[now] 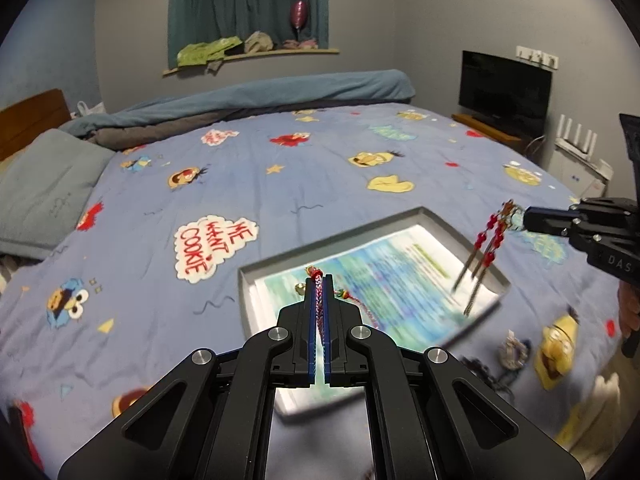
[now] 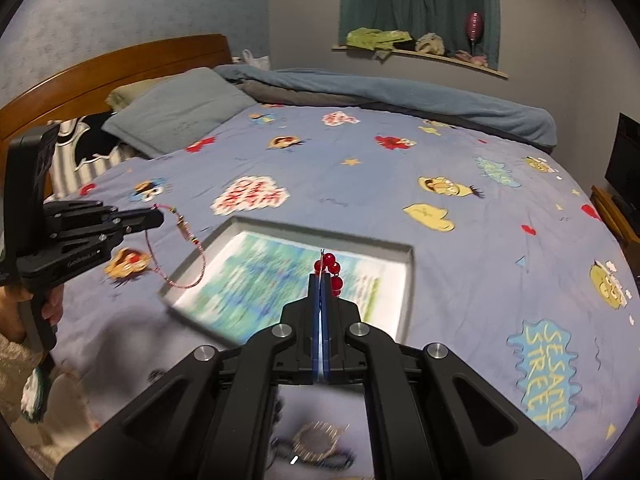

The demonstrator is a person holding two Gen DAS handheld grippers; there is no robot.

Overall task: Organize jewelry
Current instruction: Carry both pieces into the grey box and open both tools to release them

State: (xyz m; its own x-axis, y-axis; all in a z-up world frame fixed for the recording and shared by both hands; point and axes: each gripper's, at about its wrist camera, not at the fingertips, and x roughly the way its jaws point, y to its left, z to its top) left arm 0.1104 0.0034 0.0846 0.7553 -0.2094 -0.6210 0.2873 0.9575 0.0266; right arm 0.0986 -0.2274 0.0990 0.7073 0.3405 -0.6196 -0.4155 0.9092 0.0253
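While both claws hang above the bed, each is clamped tight on a piece of jewellery. The left claw point(image 1: 319, 280) pinches a braided pink-and-red cord bracelet point(image 2: 188, 256), whose loop with its small metal charm dangles over the near left corner of the shallow grey rectangular tray point(image 2: 406, 280). The right claw point(image 2: 320, 276) grips a red-beaded piece with thin silver chains point(image 1: 486, 258); seen from the left wrist, its strands hang over the tray's right corner. This tray, lined with a blue-green printed sheet, lies on the lilac cartoon-print bedsheet point(image 1: 280, 152). More jewellery lies blurred on the sheet nearer the person, including a spiky gold ring-shaped piece point(image 2: 318, 440).
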